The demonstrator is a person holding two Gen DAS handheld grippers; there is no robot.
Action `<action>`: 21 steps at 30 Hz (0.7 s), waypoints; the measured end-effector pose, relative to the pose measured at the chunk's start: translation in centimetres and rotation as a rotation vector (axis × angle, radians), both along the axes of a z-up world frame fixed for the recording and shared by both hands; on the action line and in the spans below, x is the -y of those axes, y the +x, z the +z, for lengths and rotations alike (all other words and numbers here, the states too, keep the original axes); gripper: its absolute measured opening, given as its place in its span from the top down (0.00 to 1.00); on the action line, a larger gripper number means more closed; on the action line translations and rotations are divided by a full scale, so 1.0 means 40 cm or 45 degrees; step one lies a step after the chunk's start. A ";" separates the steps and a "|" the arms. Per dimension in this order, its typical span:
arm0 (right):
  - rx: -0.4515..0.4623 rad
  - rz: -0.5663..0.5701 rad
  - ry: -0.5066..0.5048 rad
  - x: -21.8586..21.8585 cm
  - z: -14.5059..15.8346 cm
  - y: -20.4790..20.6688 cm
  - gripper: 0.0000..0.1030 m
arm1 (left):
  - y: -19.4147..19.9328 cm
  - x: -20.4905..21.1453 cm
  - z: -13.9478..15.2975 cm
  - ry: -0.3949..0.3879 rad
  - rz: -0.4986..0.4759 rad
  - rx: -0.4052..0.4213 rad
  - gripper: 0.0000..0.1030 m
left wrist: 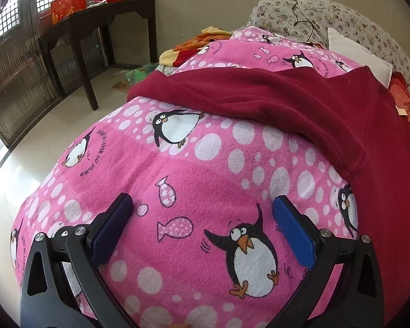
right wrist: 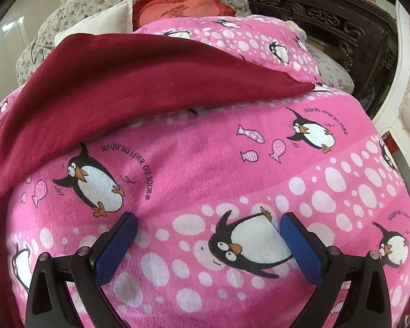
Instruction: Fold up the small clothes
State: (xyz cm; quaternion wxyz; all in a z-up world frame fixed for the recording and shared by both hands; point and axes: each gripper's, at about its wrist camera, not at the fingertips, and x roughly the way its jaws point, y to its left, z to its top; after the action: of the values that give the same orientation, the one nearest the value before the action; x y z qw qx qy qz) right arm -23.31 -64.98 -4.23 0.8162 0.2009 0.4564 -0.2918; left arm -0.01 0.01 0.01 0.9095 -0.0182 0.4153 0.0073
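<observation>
Maroon fleece garment lies spread and unfolded on the pink penguin blanket, our left gripper and right gripper both spread wide and empty, so we judge folding not yet begun

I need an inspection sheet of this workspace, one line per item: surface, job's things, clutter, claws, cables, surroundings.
Surface: pink penguin blanket covering a bed, lying fairly smooth.
Job's things: one dark red garment spread on the blanket, not yet folded.
Clutter: orange and yellow cloth at the far end; white pillow; red cushion; floral quilt.
Claws: left claw open, over bare blanket; right claw open, over bare blanket; neither holds anything.
Cables: thin black cord on the floral quilt.
Surroundings: dark wooden table with red boxes; carved dark headboard; tiled floor.
</observation>
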 end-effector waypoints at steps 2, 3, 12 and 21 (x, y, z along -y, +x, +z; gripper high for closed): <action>0.032 0.016 -0.031 -0.021 0.016 -0.009 0.00 | 0.000 0.000 0.000 0.003 0.000 -0.003 0.00; 0.073 0.034 -0.042 -0.043 0.031 -0.025 0.03 | 0.000 0.000 0.000 0.003 0.000 -0.003 0.00; 0.315 0.237 -0.090 -0.291 0.215 -0.034 0.05 | -0.010 0.008 0.026 -0.007 -0.005 -0.008 0.01; 0.317 0.443 -0.146 -0.468 0.275 0.087 0.05 | -0.062 0.046 0.113 -0.041 -0.068 0.080 0.01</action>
State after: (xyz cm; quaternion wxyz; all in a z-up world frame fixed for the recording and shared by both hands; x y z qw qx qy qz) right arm -19.83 -46.25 6.75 0.9144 0.1070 0.3626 -0.1448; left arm -2.50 -1.82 4.54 0.9216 -0.0220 0.3869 -0.0241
